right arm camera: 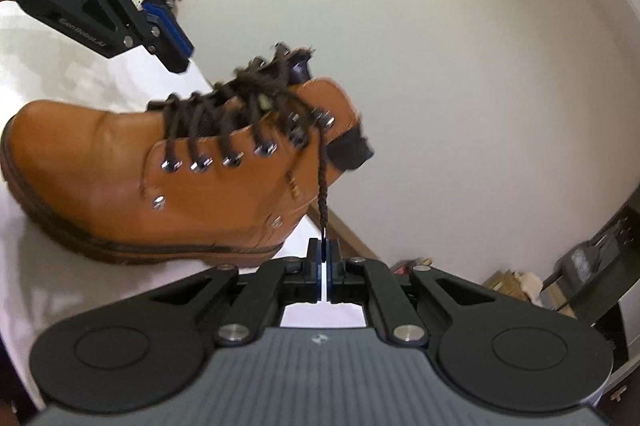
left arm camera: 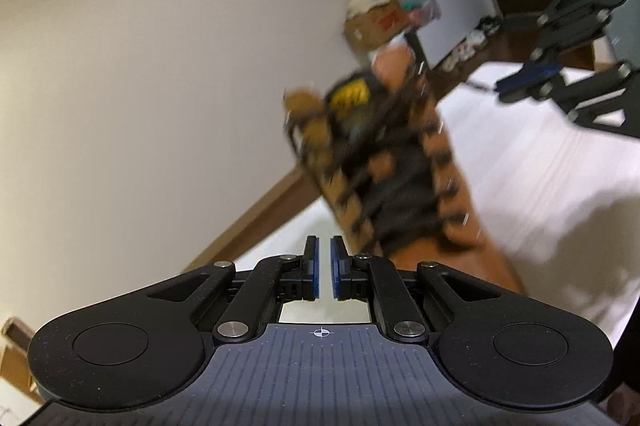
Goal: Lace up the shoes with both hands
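Right gripper (right arm camera: pixel 324 246), angled slightly down, pinches the dark lace (right arm camera: pixel 323 202) of the boot (right arm camera: pixel 120 166). Left gripper (left arm camera: pixel 324 254) hovers nearby, jaws parted, empty.

1. In the left wrist view the tan boot (left arm camera: pixel 384 162) was smeared by motion blur; its laces and eyelets could not be told apart.
2. The yellow label (left arm camera: pixel 350 94) on the boot's tongue was unreadable.
3. Boxes (left arm camera: pixel 376 18) on the shelves behind the boot were too blurred to identify.
4. In the right wrist view the picture's left edge cut off the boot's toe (right arm camera: pixel 16 146).
5. The lace end (right arm camera: pixel 323 226) vanished between the right gripper's (right arm camera: pixel 323 246) pads.
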A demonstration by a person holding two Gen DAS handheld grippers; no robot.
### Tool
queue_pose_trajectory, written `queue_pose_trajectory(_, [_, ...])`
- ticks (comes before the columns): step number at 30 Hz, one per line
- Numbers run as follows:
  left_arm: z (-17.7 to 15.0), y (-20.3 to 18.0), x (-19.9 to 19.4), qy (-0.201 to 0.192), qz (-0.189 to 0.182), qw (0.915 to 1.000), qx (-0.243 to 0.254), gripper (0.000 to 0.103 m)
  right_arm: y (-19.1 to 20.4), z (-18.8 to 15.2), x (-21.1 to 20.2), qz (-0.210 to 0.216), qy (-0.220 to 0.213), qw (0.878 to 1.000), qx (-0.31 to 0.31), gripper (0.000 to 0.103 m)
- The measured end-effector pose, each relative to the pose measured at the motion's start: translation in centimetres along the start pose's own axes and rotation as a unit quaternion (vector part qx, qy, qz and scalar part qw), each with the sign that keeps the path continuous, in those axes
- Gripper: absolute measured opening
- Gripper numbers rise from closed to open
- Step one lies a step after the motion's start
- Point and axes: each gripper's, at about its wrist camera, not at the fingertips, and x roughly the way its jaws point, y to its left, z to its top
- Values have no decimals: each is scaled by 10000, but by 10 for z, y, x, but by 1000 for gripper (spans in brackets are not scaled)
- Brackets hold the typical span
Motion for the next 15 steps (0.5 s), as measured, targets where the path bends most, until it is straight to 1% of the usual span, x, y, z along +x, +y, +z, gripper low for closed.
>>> queue_pose_trajectory(2, [-4, 2, 6, 85, -46, 9999, -71, 8, 7, -5, -2, 135, 114, 9998, 114, 2])
queue_pose_trajectory(4, [-7, 3, 13, 174, -95, 9997, -141, 8, 29, -6, -9, 281, 193, 9992, 202, 2])
queue_pose_trajectory(6, [-11, 3, 21, 259, -146, 9995, -132, 8, 47, -7, -11, 642, 314, 9969, 335, 0])
queue_pose_trajectory(8, [-15, 2, 21, 292, -146, 9994, -145, 8, 56, -3, -10, 800, 358, 9955, 360, 0])
queue_pose_trajectory(11, [-19, 3, 22, 336, -181, 9991, -192, 8, 57, -2, -16, 910, 337, 9934, 613, 1])
queue_pose_trajectory(13, [-20, 4, 25, 354, -239, 9988, -240, 8, 56, -1, -21, 1038, 314, 9899, 910, 1])
queue_pose_trajectory(15, [-19, 6, 28, 387, -305, 9984, -267, 8, 58, 0, -24, 1138, 305, 9874, 1052, 1])
